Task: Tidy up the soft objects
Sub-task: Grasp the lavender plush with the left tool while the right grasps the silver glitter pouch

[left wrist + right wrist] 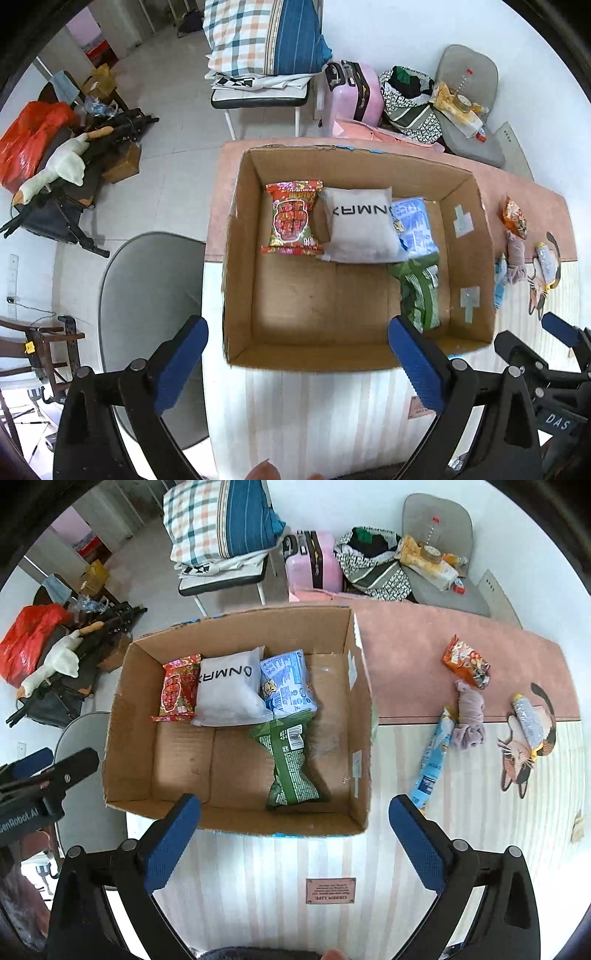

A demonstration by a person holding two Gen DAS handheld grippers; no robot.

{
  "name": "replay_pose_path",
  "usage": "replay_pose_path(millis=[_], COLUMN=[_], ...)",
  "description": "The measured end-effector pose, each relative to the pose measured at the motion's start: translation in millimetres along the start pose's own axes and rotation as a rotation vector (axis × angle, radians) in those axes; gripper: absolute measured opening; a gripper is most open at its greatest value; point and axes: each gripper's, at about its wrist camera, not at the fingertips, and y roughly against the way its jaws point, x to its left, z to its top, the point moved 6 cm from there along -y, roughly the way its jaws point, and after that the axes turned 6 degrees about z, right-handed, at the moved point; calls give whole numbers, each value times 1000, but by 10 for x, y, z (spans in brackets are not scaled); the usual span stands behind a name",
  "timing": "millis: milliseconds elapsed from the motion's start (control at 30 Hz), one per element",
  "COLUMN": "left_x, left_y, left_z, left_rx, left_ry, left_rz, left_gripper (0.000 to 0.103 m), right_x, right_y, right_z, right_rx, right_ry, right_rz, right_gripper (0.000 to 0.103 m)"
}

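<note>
Four soft packs lie in the cardboard box [362, 716]; four more things wait along the table's right edge. Both the left gripper [295, 369] and right gripper [295, 842] gape wide, empty. Judgement: take the long blue packet [432, 757] mid-length, lift clear of the box wall.

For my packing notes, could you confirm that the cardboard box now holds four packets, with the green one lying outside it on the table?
Not quite: the right wrist view shows the green packet inside the cardboard box, near the front, with the red, white and blue ones behind it.
</note>
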Motion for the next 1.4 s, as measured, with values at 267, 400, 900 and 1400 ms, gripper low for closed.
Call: replay_pose_path(millis=[267,400,900,1400], left_x=[-54,-129,-2175,-4609], left_y=[360,441,477,-1295], left_z=[-141,-157,427,693], left_rx=[-65,-74,-93,360], left_ry=[37,47,-165,-303], left_rz=[10,20,-10,-108], left_gripper=[101,101,101,98], right_x=[-14,-72,-2102,-4869], right_y=[360,442,695,-417], right_z=[-105,-102,202,670], right_rx=[-68,-78,-81,191], right_ry=[42,42,-123,-217], right_rz=[0,34,-13,-133], right_gripper=[103,103,103,103])
